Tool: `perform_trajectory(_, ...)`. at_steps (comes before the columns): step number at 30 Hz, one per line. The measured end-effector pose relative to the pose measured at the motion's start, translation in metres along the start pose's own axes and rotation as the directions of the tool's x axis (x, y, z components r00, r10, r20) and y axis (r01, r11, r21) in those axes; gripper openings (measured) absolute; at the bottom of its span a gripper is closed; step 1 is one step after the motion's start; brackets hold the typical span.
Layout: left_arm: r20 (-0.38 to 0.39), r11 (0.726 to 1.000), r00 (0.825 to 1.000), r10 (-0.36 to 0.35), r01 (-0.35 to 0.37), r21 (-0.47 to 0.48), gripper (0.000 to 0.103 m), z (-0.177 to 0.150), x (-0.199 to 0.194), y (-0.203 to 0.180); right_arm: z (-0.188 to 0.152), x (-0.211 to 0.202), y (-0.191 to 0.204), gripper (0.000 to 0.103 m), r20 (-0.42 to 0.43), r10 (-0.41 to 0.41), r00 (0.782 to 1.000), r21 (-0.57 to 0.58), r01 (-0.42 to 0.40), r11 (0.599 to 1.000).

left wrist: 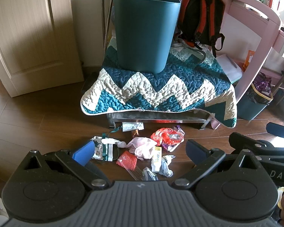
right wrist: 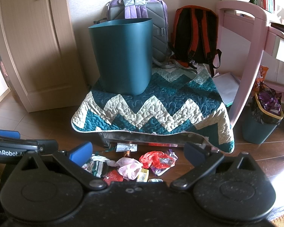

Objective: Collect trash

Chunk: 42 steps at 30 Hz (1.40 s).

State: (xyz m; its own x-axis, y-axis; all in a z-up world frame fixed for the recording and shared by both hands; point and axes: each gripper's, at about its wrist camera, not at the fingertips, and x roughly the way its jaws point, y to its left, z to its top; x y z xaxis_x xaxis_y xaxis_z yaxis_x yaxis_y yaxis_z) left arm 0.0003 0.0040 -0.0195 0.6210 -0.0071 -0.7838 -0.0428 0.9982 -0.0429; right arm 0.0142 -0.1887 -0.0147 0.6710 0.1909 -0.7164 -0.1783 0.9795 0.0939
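On the dark wood floor (left wrist: 47,117) the trash pile (left wrist: 142,151) lies just beyond both spread, empty grippers (left gripper (left wrist: 140,151) nearer; right gripper (right wrist: 138,152) alongside), teal bin (left wrist: 145,32) far above.

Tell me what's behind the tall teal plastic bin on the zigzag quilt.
Behind the tall teal plastic bin a purple and grey backpack leans against the wall; the bin covers its lower half.

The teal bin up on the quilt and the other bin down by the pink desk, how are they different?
The teal bin on the quilt stands raised on the covered bench; the bin by the pink desk sits on the floor. The raised one shows no liner; the floor one has a black bag, a yellow rim and purple wrappers filling it. Both are teal.
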Motion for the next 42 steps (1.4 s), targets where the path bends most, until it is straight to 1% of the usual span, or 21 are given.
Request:
perform_trajectory(14, -0.007, 1.000, 1.000, -0.003, 0.003, 0.000, 0.103, -0.002, 0.001, 0.001, -0.001, 0.004, -0.001, 0.103, -0.007, -0.005, 1.000, 0.000, 0.005, 1.000)
perform_trajectory(19, -0.027, 1.000, 1.000, -0.015, 0.015, -0.001, 0.103, -0.007, 0.011, 0.000, 0.000, 0.008, 0.000, 0.103, -0.020, -0.005, 1.000, -0.014, 0.005, 1.000)
perform_trajectory(22, -0.035, 1.000, 0.999, -0.028, 0.028, -0.003, 0.103, 0.003, 0.022, 0.004, 0.003, 0.016, 0.000, 0.103, -0.033, -0.002, 0.999, -0.033, 0.001, 0.999)
perform_trajectory(24, -0.035, 0.999, 0.999, -0.035, 0.034, -0.010, 0.103, 0.013, 0.037, 0.011, 0.005, 0.026, 0.000, 0.103, -0.041, 0.006, 0.999, -0.058, -0.009, 0.998)
perform_trajectory(27, -0.051, 0.998, 0.998, -0.036, 0.034, -0.051, 0.103, 0.026, 0.066, 0.022, 0.010, 0.046, -0.004, 0.103, -0.055, 0.015, 0.998, -0.074, -0.019, 0.997)
perform_trajectory(29, -0.072, 0.997, 0.997, -0.037, 0.032, -0.074, 0.103, 0.035, 0.090, 0.031, 0.014, 0.065, -0.012, 0.103, -0.081, 0.037, 0.996, -0.049, -0.041, 0.998)
perform_trajectory(31, -0.090, 0.993, 0.994, -0.060, 0.051, -0.103, 0.103, 0.042, 0.115, 0.040, 0.018, 0.090, -0.023, 0.103, -0.112, 0.060, 0.992, -0.025, -0.063, 0.998)
perform_trajectory(32, -0.102, 0.990, 0.991, -0.081, 0.069, -0.121, 0.103, 0.046, 0.130, 0.047, 0.019, 0.099, -0.026, 0.103, -0.122, 0.062, 0.991, -0.021, -0.065, 0.998)
perform_trajectory(34, -0.112, 0.988, 0.990, -0.081, 0.065, -0.136, 0.103, 0.051, 0.153, 0.053, 0.023, 0.125, -0.036, 0.103, -0.150, 0.060, 0.987, -0.004, -0.061, 0.998)
perform_trajectory(37, -0.123, 0.994, 0.991, -0.060, 0.047, -0.100, 0.103, 0.055, 0.189, 0.058, 0.025, 0.169, -0.053, 0.102, -0.197, 0.070, 0.978, 0.036, -0.064, 0.997)
perform_trajectory(38, -0.138, 0.995, 0.989, -0.058, 0.045, -0.091, 0.103, 0.055, 0.204, 0.058, 0.025, 0.185, -0.060, 0.101, -0.218, 0.079, 0.973, 0.059, -0.067, 0.996)
perform_trajectory(41, -0.196, 0.996, 0.978, -0.068, 0.055, -0.071, 0.103, 0.050, 0.243, 0.055, 0.022, 0.231, -0.074, 0.101, -0.292, 0.100, 0.951, 0.140, -0.061, 0.988)
perform_trajectory(42, -0.214, 0.996, 0.974, -0.072, 0.060, -0.061, 0.103, 0.048, 0.256, 0.052, 0.021, 0.247, -0.077, 0.101, -0.313, 0.097, 0.945, 0.165, -0.046, 0.985)
